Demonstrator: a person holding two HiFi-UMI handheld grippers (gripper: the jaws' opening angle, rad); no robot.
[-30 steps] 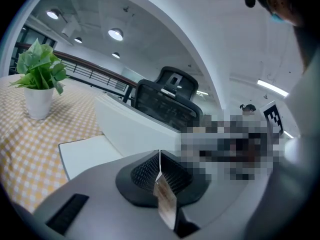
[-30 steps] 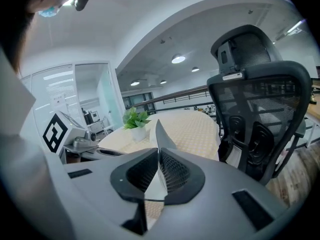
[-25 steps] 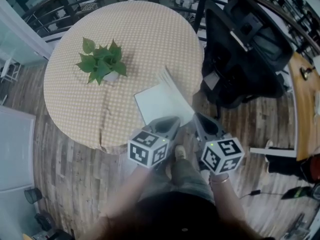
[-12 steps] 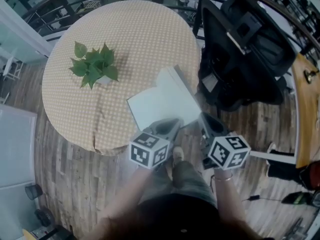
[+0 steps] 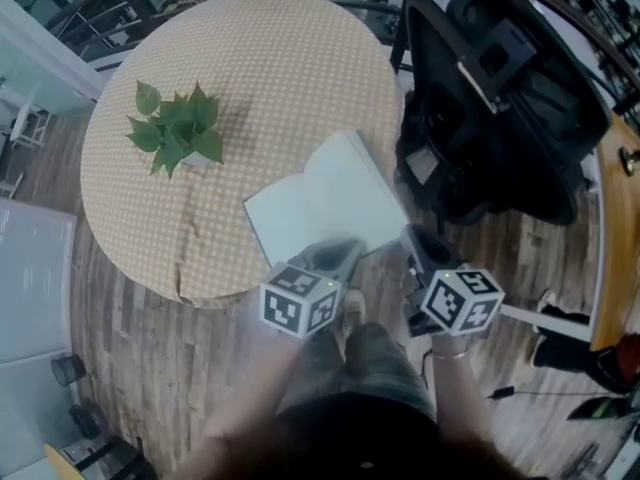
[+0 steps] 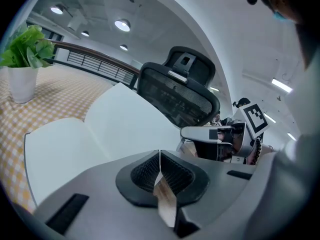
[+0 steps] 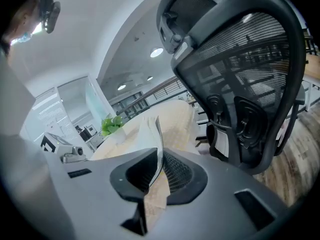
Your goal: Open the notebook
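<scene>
Notebook [image 5: 322,204] lies flatter, wider open than before.

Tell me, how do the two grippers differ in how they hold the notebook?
The left gripper pinches what looks like one thin sheet; the right gripper clamps a few pages. The left one holds the flatter left half of the notebook, the right one the tilted-up right half. Both are shut on paper at its near edge.
</scene>
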